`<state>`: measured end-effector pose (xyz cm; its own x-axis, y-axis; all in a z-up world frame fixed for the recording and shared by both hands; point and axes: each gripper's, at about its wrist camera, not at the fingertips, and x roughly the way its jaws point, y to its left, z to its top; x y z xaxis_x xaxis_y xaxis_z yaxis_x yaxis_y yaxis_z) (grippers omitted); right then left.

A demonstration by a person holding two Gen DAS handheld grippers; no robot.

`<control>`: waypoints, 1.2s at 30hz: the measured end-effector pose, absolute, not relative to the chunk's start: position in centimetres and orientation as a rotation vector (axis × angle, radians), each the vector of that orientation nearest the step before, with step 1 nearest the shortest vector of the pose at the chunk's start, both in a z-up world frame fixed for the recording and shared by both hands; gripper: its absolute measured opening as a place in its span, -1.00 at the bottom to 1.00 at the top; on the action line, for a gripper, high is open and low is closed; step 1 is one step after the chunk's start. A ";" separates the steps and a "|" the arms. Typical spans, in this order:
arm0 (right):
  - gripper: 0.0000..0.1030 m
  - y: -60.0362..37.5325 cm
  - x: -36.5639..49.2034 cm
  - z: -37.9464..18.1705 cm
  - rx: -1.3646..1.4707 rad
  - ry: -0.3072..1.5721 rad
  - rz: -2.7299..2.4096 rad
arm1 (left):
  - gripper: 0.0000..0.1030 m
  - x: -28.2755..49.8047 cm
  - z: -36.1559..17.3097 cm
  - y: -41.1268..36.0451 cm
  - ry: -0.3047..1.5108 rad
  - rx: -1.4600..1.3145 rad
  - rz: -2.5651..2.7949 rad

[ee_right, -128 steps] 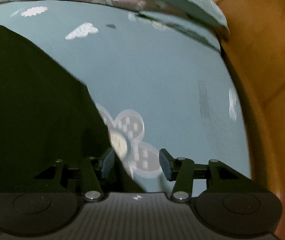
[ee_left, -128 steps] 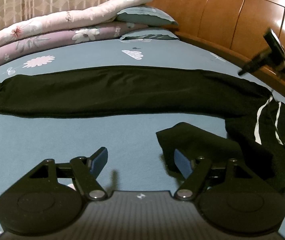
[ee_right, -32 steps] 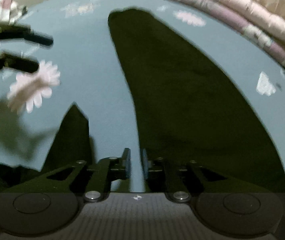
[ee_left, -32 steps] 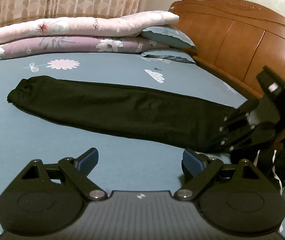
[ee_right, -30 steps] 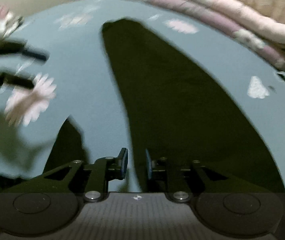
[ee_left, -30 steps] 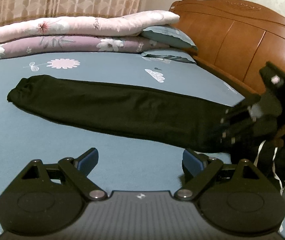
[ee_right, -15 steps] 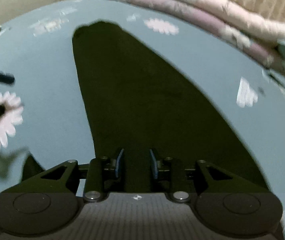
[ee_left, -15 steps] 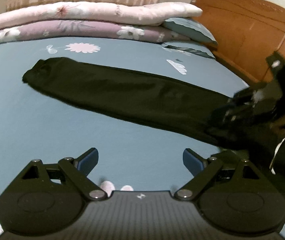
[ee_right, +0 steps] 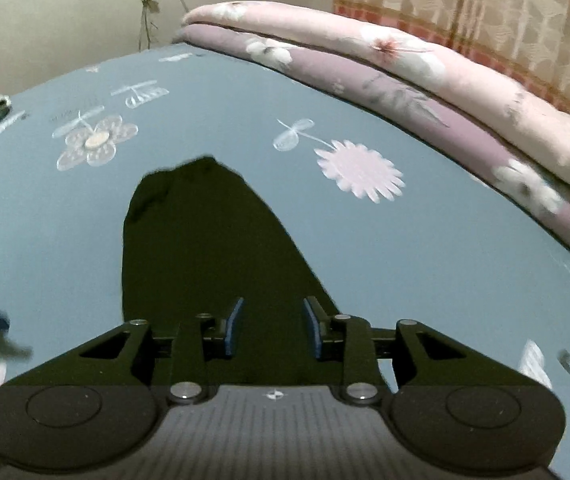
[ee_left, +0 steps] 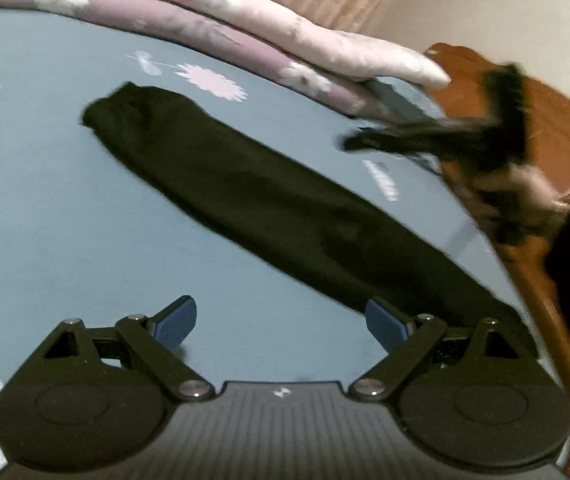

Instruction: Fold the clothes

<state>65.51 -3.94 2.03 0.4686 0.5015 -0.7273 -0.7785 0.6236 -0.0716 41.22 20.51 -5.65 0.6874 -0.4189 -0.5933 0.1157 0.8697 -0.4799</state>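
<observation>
matt black cloth trousers (ee_left: 269,208) on smooth blue cotton sheet (ee_left: 45,216); glossy wooden headboard (ee_left: 557,128).

Trousers (ee_left: 269,208) are lying stretched across the bed (ee_left: 45,216), with folded quilts (ee_right: 425,80) sitting behind them along the far edge.

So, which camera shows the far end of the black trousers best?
The right wrist view: the far end of the black trousers lies near the middle, sharp and unobstructed, with its rounded edge clear. The left wrist view shows the same end smaller, off to the upper left and slightly blurred.
</observation>
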 end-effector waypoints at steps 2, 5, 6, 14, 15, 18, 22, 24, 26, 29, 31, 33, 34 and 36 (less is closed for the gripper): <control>-0.26 -2.0 67.3 1.5 -0.418 0.712 0.828 | 0.78 42.6 -4.7 21.2 0.765 -0.363 -0.311; -0.14 0.5 69.7 0.2 -0.373 0.693 0.846 | 0.78 46.2 -3.7 22.7 0.734 -0.305 -0.299; -0.12 1.3 70.4 -0.5 -0.368 0.692 0.847 | 0.78 47.5 -3.7 23.3 0.726 -0.299 -0.299; 0.01 6.6 74.2 -3.8 -0.409 0.658 0.880 | 0.76 53.5 -8.5 26.4 0.804 -0.307 -0.188; 0.01 7.2 74.7 -4.2 -0.408 0.651 0.883 | 0.77 53.2 -8.4 26.7 0.786 -0.296 -0.181; 0.01 8.0 76.1 -5.6 -0.400 0.673 0.868 | 0.77 52.8 -8.2 27.5 0.752 -0.290 -0.176; 0.07 8.5 76.2 -7.2 -0.395 0.695 0.881 | 0.77 53.1 -8.6 28.3 0.750 -0.341 -0.202; 0.11 8.7 75.8 -7.4 -0.395 0.687 0.908 | 0.77 53.2 -8.8 28.7 0.749 -0.366 -0.216; 0.11 9.0 75.5 -7.5 -0.401 0.693 0.916 | 0.77 53.3 -9.0 29.1 0.747 -0.391 -0.229; -0.63 9.6 74.8 -7.2 -0.441 0.689 0.935 | 0.77 53.5 -9.3 29.6 0.745 -0.426 -0.247; -0.88 10.1 74.5 -6.8 -0.472 0.674 0.912 | 0.77 53.5 -9.3 29.4 0.746 -0.415 -0.244; -0.90 10.2 74.5 -6.3 -0.463 0.654 0.897 | 0.77 53.4 -9.3 29.4 0.744 -0.417 -0.242; -0.92 10.1 74.6 -6.1 -0.459 0.642 0.882 | 0.77 53.3 -9.2 29.5 0.741 -0.421 -0.246; -0.93 10.0 74.9 -5.7 -0.451 0.637 0.858 | 0.77 53.2 -9.2 29.5 0.736 -0.426 -0.247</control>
